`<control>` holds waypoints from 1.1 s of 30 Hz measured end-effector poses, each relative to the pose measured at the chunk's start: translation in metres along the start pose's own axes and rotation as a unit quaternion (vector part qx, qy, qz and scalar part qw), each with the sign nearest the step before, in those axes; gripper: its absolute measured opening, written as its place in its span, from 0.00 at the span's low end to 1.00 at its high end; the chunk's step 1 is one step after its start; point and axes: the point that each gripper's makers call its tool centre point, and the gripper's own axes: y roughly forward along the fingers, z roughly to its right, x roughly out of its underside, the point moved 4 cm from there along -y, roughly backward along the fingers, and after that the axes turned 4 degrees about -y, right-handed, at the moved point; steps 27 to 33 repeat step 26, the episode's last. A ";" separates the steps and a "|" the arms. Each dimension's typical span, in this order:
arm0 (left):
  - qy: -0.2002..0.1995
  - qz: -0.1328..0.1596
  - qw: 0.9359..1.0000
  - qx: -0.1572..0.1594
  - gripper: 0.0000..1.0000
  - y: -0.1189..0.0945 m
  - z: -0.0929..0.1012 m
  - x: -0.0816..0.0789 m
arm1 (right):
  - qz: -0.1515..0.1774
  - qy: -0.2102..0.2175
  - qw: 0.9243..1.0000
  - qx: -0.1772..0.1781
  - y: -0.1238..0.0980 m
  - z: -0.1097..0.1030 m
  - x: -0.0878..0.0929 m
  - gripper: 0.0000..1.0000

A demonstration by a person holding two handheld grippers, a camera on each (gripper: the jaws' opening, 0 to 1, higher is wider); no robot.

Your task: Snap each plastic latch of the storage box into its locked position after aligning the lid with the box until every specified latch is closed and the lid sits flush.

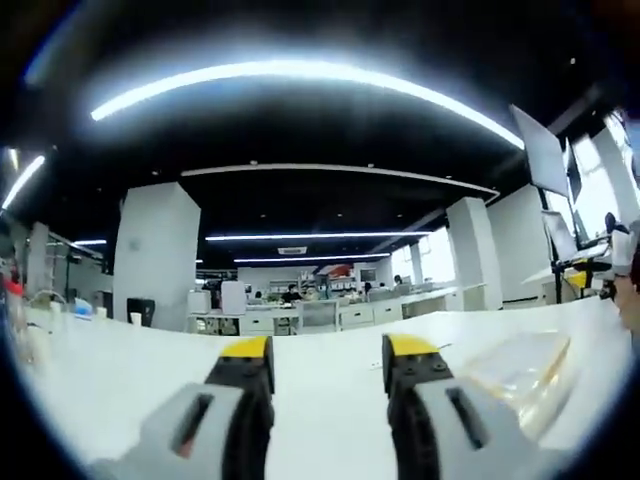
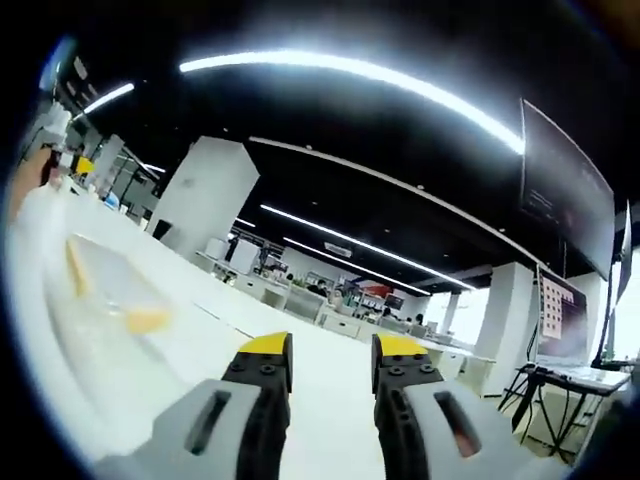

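The clear plastic storage box [image 1: 520,370] lies on the white table [image 1: 320,380], to the right of my left gripper [image 1: 328,350] and blurred at the view's edge. That gripper is open, its yellow-tipped jaws wide apart above bare table. In the right gripper view the same clear box [image 2: 105,290] sits to the left, with two yellow latches [image 2: 147,320] [image 2: 75,265] showing on it. My right gripper [image 2: 332,348] is open with a narrower gap and holds nothing. Neither gripper touches the box. Whether the lid sits flush is too blurred to tell.
The white table [image 2: 330,400] stretches ahead toward an open office with white pillars [image 1: 155,255] and distant desks [image 1: 320,315]. Small items stand at the table's far left [image 1: 15,300]. A screen on a stand [image 2: 565,320] rises at the right.
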 end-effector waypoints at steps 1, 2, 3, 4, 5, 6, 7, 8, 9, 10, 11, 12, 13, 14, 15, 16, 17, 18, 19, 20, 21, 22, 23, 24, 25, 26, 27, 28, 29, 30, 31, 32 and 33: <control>0.002 0.001 1.000 0.000 0.44 0.000 0.001 -0.001 | 0.001 0.004 1.000 -0.003 0.000 -0.001 0.000 0.31; 0.009 0.003 1.000 -0.001 0.44 0.000 0.003 -0.001 | 0.001 0.006 1.000 -0.006 0.000 -0.002 0.000 0.31; 0.021 0.002 1.000 -0.006 0.44 0.000 0.003 -0.002 | -0.001 0.008 1.000 -0.011 0.001 -0.003 0.000 0.31; 0.032 -0.003 0.999 -0.013 0.44 0.000 0.002 -0.001 | -0.007 0.008 1.000 -0.016 0.002 -0.005 0.002 0.30; 0.034 -0.003 0.999 -0.011 0.44 0.000 0.002 -0.001 | -0.011 0.004 1.000 -0.019 0.002 -0.006 0.003 0.30; 0.036 -0.003 0.999 -0.010 0.44 0.000 0.003 -0.002 | -0.016 0.001 1.000 -0.021 0.003 -0.008 0.004 0.30; 0.038 -0.003 0.999 -0.008 0.44 0.000 0.004 -0.002 | -0.020 -0.002 1.000 -0.024 0.003 -0.009 0.005 0.30; 0.040 -0.004 0.999 -0.007 0.44 0.000 0.005 -0.002 | -0.025 -0.005 0.999 -0.027 0.004 -0.011 0.006 0.30; 0.037 0.002 0.999 0.002 0.44 0.000 0.008 -0.003 | -0.025 -0.007 0.999 -0.028 0.004 -0.011 0.006 0.30; 0.037 0.004 0.999 0.004 0.44 -0.001 0.008 -0.004 | -0.026 -0.006 0.999 -0.028 0.004 -0.012 0.006 0.30; 0.037 0.005 0.999 0.005 0.44 -0.001 0.009 -0.005 | -0.027 -0.006 0.999 -0.030 0.004 -0.012 0.006 0.30; 0.039 0.006 0.999 0.004 0.44 -0.001 0.010 -0.005 | -0.029 -0.006 0.999 -0.032 0.004 -0.013 0.007 0.30; 0.042 0.005 0.999 0.001 0.44 -0.001 0.009 -0.005 | -0.030 -0.006 0.999 -0.034 0.005 -0.013 0.007 0.30; 0.043 0.004 0.999 -0.001 0.44 0.000 0.009 -0.005 | -0.031 -0.006 0.999 -0.034 0.005 -0.014 0.007 0.29; 0.044 0.003 0.999 -0.002 0.44 0.000 0.008 -0.004 | -0.032 -0.006 0.999 -0.035 0.005 -0.014 0.008 0.29; 0.045 0.002 0.999 -0.003 0.44 0.000 0.008 -0.004 | -0.033 -0.006 0.999 -0.035 0.005 -0.014 0.008 0.29; 0.045 0.001 0.999 -0.004 0.44 0.000 0.008 -0.004 | -0.033 -0.006 0.999 -0.035 0.005 -0.014 0.008 0.29; 0.045 0.000 0.999 -0.005 0.44 0.000 0.008 -0.004 | -0.033 -0.006 0.999 -0.035 0.005 -0.014 0.008 0.29; 0.046 0.001 0.999 -0.006 0.44 0.001 0.007 -0.004 | -0.036 -0.006 0.999 -0.037 0.005 -0.014 0.009 0.29; 0.047 0.000 0.999 -0.008 0.44 0.001 0.007 -0.004 | -0.038 -0.006 0.998 -0.039 0.006 -0.014 0.010 0.29; 0.047 0.000 0.999 -0.011 0.44 0.001 0.006 -0.004 | -0.039 -0.006 0.998 -0.041 0.006 -0.014 0.010 0.29; 0.047 0.001 0.999 -0.012 0.44 0.000 0.005 -0.004 | -0.039 -0.006 0.998 -0.041 0.006 -0.014 0.010 0.29; 0.046 0.002 0.999 -0.013 0.44 0.000 0.005 -0.004 | -0.038 -0.005 0.998 -0.040 0.005 -0.014 0.010 0.29; 0.045 0.002 0.999 -0.014 0.44 0.000 0.005 -0.004 | -0.038 -0.004 0.999 -0.039 0.005 -0.013 0.010 0.29; 0.044 0.002 0.999 -0.015 0.44 0.001 0.004 -0.004 | -0.037 -0.002 0.999 -0.038 0.005 -0.013 0.009 0.29; 0.044 0.001 0.999 -0.015 0.44 0.001 0.004 -0.004 | -0.037 -0.001 0.999 -0.039 0.005 -0.014 0.009 0.29; 0.044 0.001 0.999 -0.015 0.44 0.001 0.004 -0.004 | -0.037 -0.001 0.999 -0.039 0.005 -0.014 0.009 0.29; 0.044 0.001 0.999 -0.015 0.44 0.001 0.004 -0.004 | -0.037 -0.001 0.999 -0.039 0.005 -0.014 0.009 0.29; 0.044 0.001 0.999 -0.015 0.44 0.001 0.004 -0.004 | -0.037 -0.001 0.999 -0.039 0.005 -0.014 0.009 0.29; 0.044 0.001 0.999 -0.015 0.44 0.001 0.004 -0.004 | -0.037 -0.001 0.999 -0.039 0.005 -0.014 0.009 0.29; 0.044 0.001 0.999 -0.015 0.44 0.001 0.004 -0.004 | -0.037 -0.001 0.999 -0.039 0.005 -0.014 0.009 0.29; 0.044 0.001 0.999 -0.015 0.44 0.001 0.004 -0.004 | -0.037 -0.001 0.999 -0.039 0.005 -0.014 0.009 0.29; 0.044 0.001 0.999 -0.015 0.44 0.001 0.004 -0.004 | -0.037 -0.001 0.999 -0.039 0.005 -0.014 0.009 0.29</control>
